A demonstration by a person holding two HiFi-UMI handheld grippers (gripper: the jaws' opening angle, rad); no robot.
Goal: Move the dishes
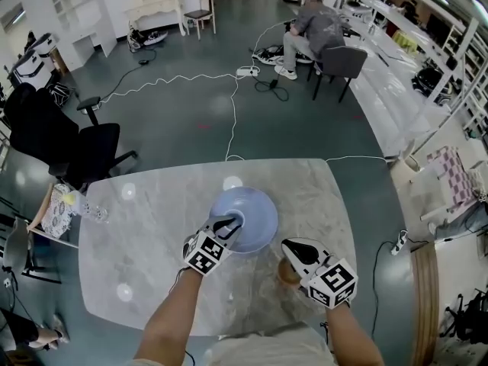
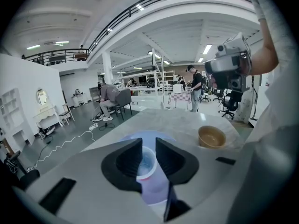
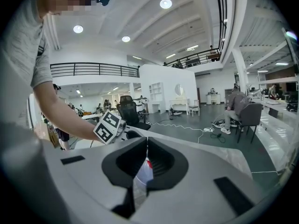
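A pale blue bowl [image 1: 248,213] is over the middle of the marble table [image 1: 152,258]. My left gripper [image 1: 232,224] is shut on its near rim, and the bowl looks tilted. In the left gripper view the blue bowl [image 2: 146,166] fills the narrow gap between the jaws of the left gripper [image 2: 148,146]. A small brown bowl [image 1: 287,272] [image 2: 211,136] stands on the table to the right. My right gripper [image 1: 290,247] hovers above it, apart from it, with its jaws together on nothing. The right gripper [image 3: 145,146] shows only a thin slit between its jaws.
Small clear glassware [image 1: 96,213] stands at the table's left edge. A black office chair [image 1: 80,149] and a chair with a patterned cushion [image 1: 58,210] stand to the left. White cables [image 1: 231,120] cross the floor beyond. A seated person [image 1: 313,29] is far back.
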